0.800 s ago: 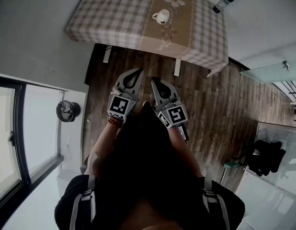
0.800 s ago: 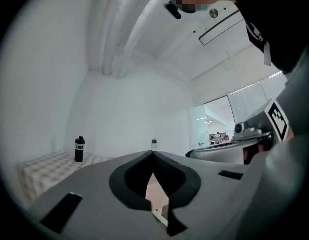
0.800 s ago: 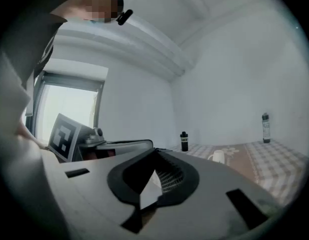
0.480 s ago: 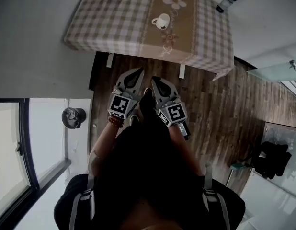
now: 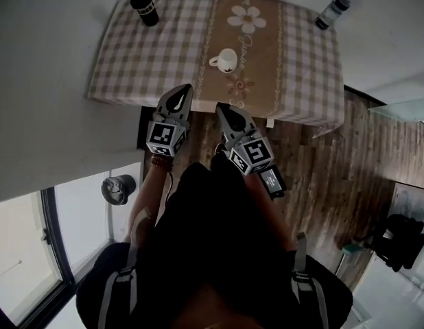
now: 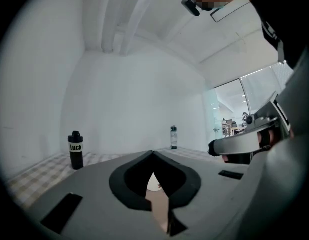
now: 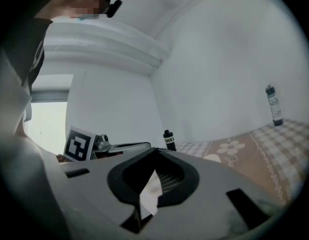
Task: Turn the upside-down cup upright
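Both closed, empty: left tool, right tool | cup on table, ahead, untouched

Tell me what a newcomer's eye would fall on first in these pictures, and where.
The white cup stands out, alone on the tan flowered strip down the middle of the checked table. Nearer the person, the left hand-held gripper and the right hand-held gripper point toward it, both shut and empty.
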The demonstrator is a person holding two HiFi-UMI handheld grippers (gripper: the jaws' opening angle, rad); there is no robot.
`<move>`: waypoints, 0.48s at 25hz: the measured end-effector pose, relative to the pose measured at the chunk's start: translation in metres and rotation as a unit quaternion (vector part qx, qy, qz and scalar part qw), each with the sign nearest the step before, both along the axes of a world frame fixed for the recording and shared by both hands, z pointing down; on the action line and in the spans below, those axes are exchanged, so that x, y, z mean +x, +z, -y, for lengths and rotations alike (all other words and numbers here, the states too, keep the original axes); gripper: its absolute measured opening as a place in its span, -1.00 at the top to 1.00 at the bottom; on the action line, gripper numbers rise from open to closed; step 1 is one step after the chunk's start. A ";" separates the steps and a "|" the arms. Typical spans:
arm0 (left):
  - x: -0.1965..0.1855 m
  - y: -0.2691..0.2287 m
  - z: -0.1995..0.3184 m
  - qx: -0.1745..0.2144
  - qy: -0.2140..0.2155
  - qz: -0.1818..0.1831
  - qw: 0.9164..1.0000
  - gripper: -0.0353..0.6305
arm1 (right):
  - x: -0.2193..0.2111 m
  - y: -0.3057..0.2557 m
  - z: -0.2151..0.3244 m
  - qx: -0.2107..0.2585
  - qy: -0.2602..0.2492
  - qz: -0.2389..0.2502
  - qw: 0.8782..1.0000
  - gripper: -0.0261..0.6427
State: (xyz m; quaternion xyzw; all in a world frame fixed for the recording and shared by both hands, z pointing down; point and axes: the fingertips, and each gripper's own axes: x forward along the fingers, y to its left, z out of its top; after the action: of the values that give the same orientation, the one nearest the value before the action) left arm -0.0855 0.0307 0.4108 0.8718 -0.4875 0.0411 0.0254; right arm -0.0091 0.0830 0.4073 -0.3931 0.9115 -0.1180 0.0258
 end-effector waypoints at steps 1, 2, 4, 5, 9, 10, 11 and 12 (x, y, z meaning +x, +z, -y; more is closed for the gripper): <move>0.003 0.001 0.012 0.001 -0.001 0.006 1.000 0.89 | 0.006 0.004 0.012 -0.006 0.006 0.003 1.000 0.92; 0.006 0.004 0.024 0.000 0.001 0.013 1.000 0.88 | 0.011 0.009 0.024 -0.012 0.010 0.000 1.000 0.92; 0.014 0.019 0.041 -0.008 0.013 0.033 0.999 0.88 | 0.018 0.020 0.041 -0.027 0.015 -0.014 0.999 0.92; 0.018 0.026 0.047 -0.010 0.023 0.043 0.999 0.88 | 0.021 0.023 0.045 -0.037 0.015 -0.018 0.999 0.92; 0.021 0.049 0.084 -0.022 0.077 0.062 0.995 0.88 | 0.026 0.034 0.075 -0.060 0.017 -0.030 0.998 0.92; 0.020 0.053 0.098 -0.031 0.093 0.057 0.994 0.88 | 0.027 0.037 0.088 -0.065 0.021 -0.034 0.997 0.92; 0.019 0.056 0.110 -0.043 0.110 0.051 0.992 0.88 | 0.028 0.040 0.099 -0.070 0.028 -0.038 0.996 0.92; 0.018 0.060 0.118 -0.056 0.130 0.044 0.989 0.88 | 0.031 0.042 0.106 -0.076 0.037 -0.040 0.996 0.92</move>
State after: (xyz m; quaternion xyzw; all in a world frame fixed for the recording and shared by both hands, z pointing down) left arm -0.0670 -0.0869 0.4706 0.9223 -0.3675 0.1098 0.0472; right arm 0.0216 -0.0229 0.4494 -0.4315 0.8852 -0.1701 -0.0365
